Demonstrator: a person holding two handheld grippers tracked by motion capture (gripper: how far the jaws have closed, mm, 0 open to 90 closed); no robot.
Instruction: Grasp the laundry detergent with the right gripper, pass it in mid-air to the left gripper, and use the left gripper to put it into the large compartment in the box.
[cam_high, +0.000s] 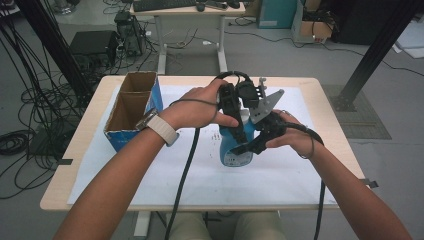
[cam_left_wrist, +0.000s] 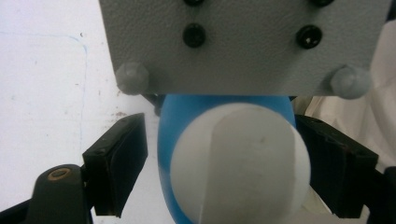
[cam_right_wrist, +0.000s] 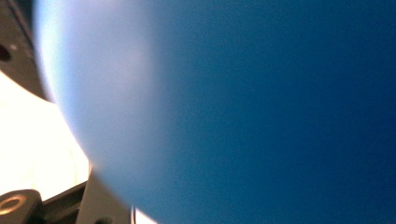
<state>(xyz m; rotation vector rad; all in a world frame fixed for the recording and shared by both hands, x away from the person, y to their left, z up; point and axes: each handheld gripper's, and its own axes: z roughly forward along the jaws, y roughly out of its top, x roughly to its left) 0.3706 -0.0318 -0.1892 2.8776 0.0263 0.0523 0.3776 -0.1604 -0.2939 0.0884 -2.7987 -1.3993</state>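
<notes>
A blue bottle (cam_high: 231, 151) with a white cap (cam_left_wrist: 238, 161) stands upright near the middle of the white sheet. My left gripper (cam_high: 239, 122) comes down over the bottle's top, open, with one jaw on each side of the cap (cam_left_wrist: 224, 172); a gap shows at the left jaw. My right gripper (cam_high: 252, 144) reaches in from the right at the bottle's body, and one black jaw lies across its front. In the right gripper view the blue bottle (cam_right_wrist: 233, 112) sits pressed close to the lens. The right gripper's grey plate (cam_left_wrist: 243, 42) hangs just beyond the cap.
An open cardboard box (cam_high: 131, 107) with blue sides stands at the table's left. A white sheet (cam_high: 280, 172) covers most of the wooden table (cam_high: 75, 150). Cables trail from both grippers toward the near edge. Another desk and floor cables lie beyond.
</notes>
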